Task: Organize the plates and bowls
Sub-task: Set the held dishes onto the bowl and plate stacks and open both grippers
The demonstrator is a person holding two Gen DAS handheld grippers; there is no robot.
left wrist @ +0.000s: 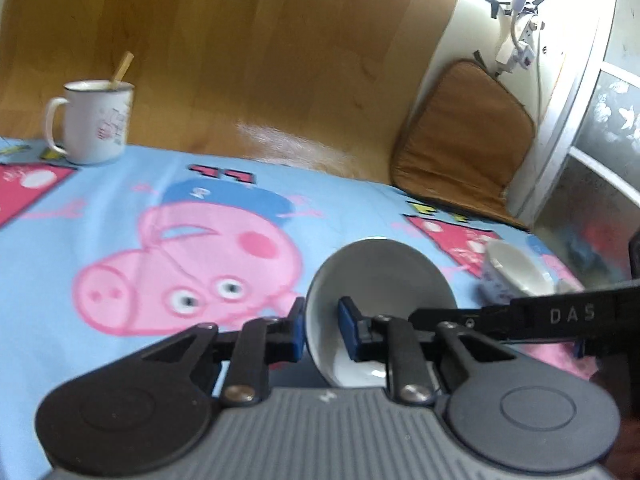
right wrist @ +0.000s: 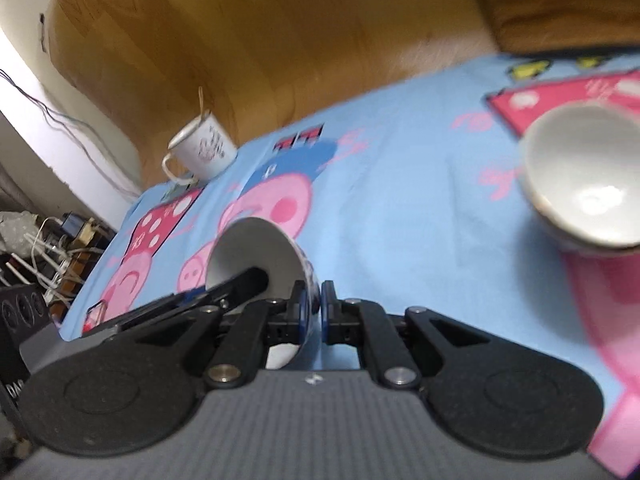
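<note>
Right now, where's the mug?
The mug stands at the far edge of the blue cloth, far left in the left wrist view, a stick in it, well away from both bowls.

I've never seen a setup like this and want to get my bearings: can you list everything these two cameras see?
white ceramic bowl with blue pattern outside: one, white, tilted, gripped at its rim from both sides
second white ceramic bowl: one, white, upright on the cloth, right side
white enamel mug: one, white with pink print, far left on the cloth
wooden stick: one, tan, standing in the mug
cartoon-pig tablecloth: one, light blue and pink, covering the table
brown cushion: one, brown, beyond the table's far right
left gripper: one, black, blue fingers shut on the tilted bowl
right gripper: one, black, likewise
</note>
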